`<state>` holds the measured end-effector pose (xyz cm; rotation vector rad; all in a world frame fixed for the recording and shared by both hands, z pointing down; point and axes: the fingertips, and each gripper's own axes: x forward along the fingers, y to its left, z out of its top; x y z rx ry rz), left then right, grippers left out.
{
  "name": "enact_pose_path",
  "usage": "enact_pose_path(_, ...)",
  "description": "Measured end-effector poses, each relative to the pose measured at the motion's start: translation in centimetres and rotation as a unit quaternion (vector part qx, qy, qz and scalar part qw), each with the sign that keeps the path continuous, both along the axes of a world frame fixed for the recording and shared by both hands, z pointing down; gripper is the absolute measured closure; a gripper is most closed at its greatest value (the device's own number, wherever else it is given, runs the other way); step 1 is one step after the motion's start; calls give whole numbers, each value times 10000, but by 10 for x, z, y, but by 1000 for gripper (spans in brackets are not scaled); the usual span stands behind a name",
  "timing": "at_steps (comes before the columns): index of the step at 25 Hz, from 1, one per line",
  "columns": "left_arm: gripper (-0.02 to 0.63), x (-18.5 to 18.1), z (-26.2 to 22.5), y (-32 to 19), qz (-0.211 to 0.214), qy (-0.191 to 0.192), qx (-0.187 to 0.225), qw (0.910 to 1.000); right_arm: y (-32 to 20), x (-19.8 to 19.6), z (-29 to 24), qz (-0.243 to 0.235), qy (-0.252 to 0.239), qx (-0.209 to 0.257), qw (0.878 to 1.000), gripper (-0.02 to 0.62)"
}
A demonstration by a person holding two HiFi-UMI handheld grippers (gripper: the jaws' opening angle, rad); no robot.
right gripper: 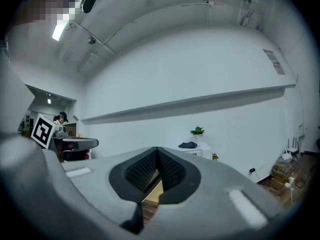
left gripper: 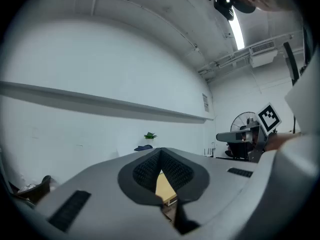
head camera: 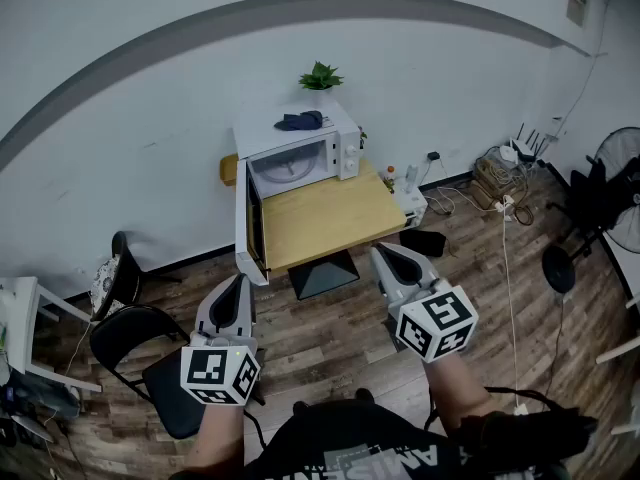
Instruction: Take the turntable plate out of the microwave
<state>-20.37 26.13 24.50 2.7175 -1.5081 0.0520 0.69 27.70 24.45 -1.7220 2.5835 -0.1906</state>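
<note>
The white microwave (head camera: 300, 156) stands at the back of a wooden table (head camera: 330, 218) against the wall, its door (head camera: 245, 230) swung open to the left. The round turntable plate (head camera: 290, 167) lies inside the cavity. My left gripper (head camera: 240, 281) and right gripper (head camera: 383, 252) are held level well short of the table, both shut with nothing between the jaws. In the left gripper view my left gripper (left gripper: 161, 153) points toward the table (left gripper: 164, 186); in the right gripper view my right gripper (right gripper: 157, 152) does the same. The jaws hide most of the microwave in both.
A potted plant (head camera: 320, 76) and a dark cloth (head camera: 300, 120) sit on the microwave. Black chairs (head camera: 150, 363) stand at the left on the wood floor. Cables and a router (head camera: 512, 163), a fan (head camera: 622, 183) and a black pouch (head camera: 423, 241) are at the right.
</note>
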Motion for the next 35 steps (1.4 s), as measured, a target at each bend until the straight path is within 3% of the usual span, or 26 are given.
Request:
enact_pose_path(18, 609, -12, -6, -1, 248, 184, 69, 9995, -4, -26, 1, -102, -150, 17, 9998, 591)
enact_pose_path(32, 609, -29, 19, -19, 833, 285, -10, 9961, -15, -62, 22, 305, -266, -156, 9991, 591)
enact_pose_path(35, 609, -31, 20, -25, 800, 260, 40, 9965, -25, -63, 25, 316, -249, -185, 9990, 591)
